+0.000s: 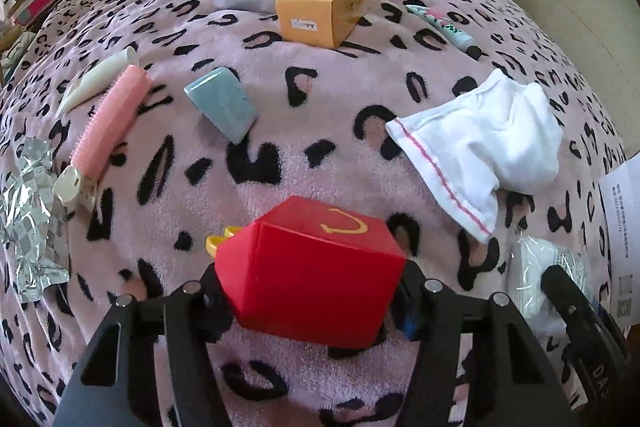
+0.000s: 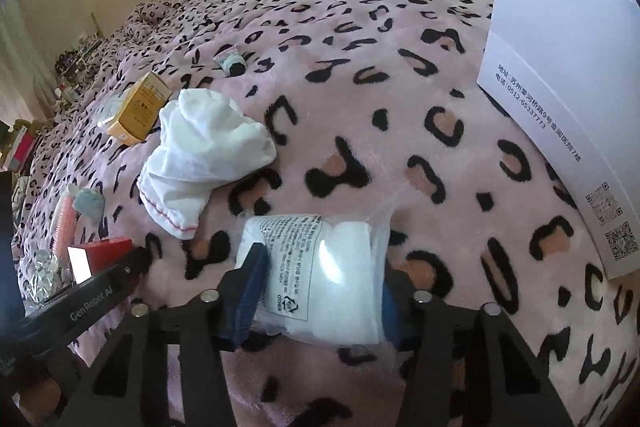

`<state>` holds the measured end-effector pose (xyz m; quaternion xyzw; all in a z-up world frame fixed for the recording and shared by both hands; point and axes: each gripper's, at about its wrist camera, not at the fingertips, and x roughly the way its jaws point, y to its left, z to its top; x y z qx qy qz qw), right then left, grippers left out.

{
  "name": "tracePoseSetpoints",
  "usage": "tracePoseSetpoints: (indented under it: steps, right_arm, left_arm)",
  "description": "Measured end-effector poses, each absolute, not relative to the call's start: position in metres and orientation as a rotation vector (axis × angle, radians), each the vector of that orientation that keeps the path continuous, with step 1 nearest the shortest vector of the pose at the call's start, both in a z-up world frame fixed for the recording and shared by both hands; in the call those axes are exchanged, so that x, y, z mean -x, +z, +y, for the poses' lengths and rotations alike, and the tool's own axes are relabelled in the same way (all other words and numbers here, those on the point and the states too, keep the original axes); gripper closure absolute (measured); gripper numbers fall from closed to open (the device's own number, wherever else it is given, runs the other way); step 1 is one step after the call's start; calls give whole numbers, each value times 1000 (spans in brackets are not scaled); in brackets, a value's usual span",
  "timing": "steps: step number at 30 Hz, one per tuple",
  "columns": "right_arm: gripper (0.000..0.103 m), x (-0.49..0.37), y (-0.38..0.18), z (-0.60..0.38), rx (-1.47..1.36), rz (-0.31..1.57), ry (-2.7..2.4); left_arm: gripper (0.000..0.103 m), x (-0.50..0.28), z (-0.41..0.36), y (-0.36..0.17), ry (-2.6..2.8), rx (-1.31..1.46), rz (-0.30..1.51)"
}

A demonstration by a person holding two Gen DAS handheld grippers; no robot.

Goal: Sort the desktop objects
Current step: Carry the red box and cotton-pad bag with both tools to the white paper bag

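On the bed (image 1: 320,155), a toy box (image 1: 312,275) sits between the left tongs (image 1: 310,291). To its right lies a plastic packet (image 2: 320,275) between the right tongs (image 2: 316,291). A cloth (image 1: 480,143) lies behind both, a carton (image 1: 324,7) farther back.

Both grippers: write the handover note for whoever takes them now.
Left gripper: jaws around the red box, on the blanket; contact looks made.
Right gripper: jaws around the clear bag, also on the blanket.
Unsorted: white cloth, blue case, pink clip, orange box.
Done: nothing visibly sorted. Left: lift both, place, then the rest.
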<state>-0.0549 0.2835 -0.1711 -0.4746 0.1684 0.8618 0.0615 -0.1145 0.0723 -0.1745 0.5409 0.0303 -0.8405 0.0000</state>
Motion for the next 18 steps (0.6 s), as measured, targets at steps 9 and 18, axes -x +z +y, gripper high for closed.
tracePoseSetpoints:
  steps: [9, 18]
  right_arm:
    - [61, 50, -159, 280, 1404, 535, 2639]
    - [61, 38, -130, 261, 1357, 424, 2697]
  left_arm:
    - [42, 102, 71, -163, -2676, -1684, 64]
    - [42, 81, 65, -131, -2721, -1630, 14]
